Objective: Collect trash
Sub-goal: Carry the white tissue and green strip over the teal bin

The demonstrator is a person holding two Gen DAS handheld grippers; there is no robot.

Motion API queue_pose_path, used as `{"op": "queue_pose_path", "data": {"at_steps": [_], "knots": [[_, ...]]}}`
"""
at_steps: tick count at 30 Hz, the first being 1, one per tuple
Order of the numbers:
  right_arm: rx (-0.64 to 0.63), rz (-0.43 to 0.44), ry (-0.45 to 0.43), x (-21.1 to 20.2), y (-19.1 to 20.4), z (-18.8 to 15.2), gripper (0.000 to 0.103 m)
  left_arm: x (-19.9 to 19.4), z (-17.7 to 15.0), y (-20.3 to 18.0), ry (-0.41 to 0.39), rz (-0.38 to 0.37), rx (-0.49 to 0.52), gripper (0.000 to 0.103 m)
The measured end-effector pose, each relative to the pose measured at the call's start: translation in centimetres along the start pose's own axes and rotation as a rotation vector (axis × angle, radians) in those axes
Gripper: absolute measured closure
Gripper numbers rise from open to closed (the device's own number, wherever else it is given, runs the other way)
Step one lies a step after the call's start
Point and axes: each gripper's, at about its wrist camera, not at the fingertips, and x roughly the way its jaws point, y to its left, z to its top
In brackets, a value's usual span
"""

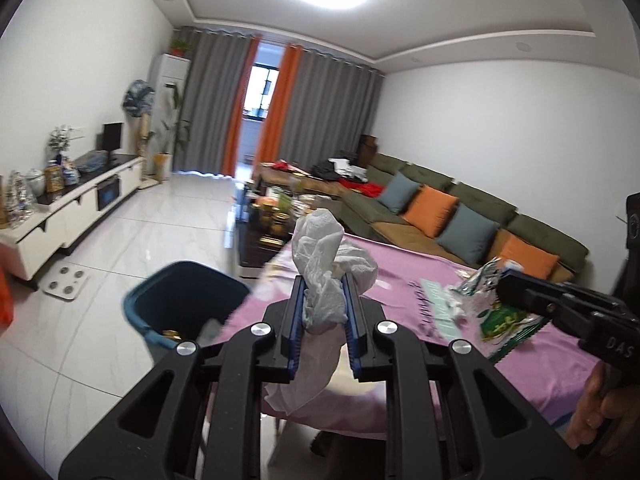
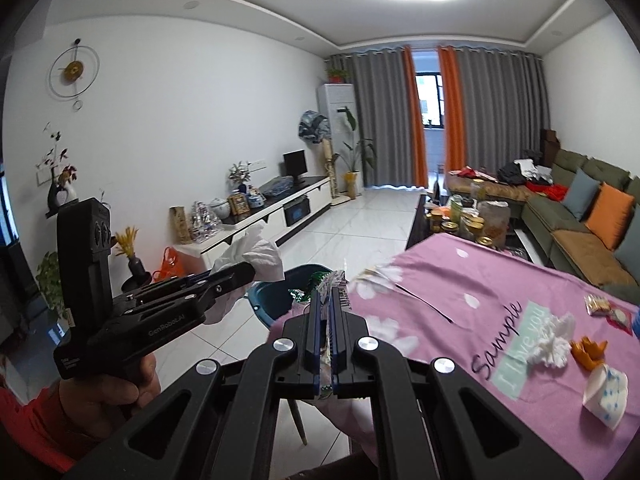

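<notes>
Left gripper is clamped on a crumpled white tissue, carried just right of the dark blue bin standing on the floor at the near left corner of the table — and there's something yellowish already lying in the bottom of that bin. Right gripper has its jaws squeezed tight on a green-and-silver snack wrapper, pointing toward the same bin. So two pieces are in hand, neither dropped yet. Plenty left on the pink cloth at the right — a white tissue wad, orange peel, a blue-dotted paper scrap, a small snack packet.
</notes>
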Motion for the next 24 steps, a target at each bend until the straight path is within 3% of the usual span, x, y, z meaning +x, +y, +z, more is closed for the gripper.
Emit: {"op": "queue_pose_path", "data": {"at_steps": [10, 16, 24], "knots": [[-0.059, 0.071, 0.01, 5.8, 2.0, 3.2, 0.101, -0.5, 1.0, 5.7, 0.008, 0.194, -0.015, 0.085], [-0.057, 0.115, 0.06, 10.8, 2.1, 4.8, 0.101, 1.5, 2.7, 7.5, 0.03, 0.234, -0.023, 0.084], [-0.038, 0.154, 0.131, 18.1, 1.2, 6.2, 0.101, 7.9, 4.4, 10.3, 0.084, 0.257, -0.017, 0.084]]}}
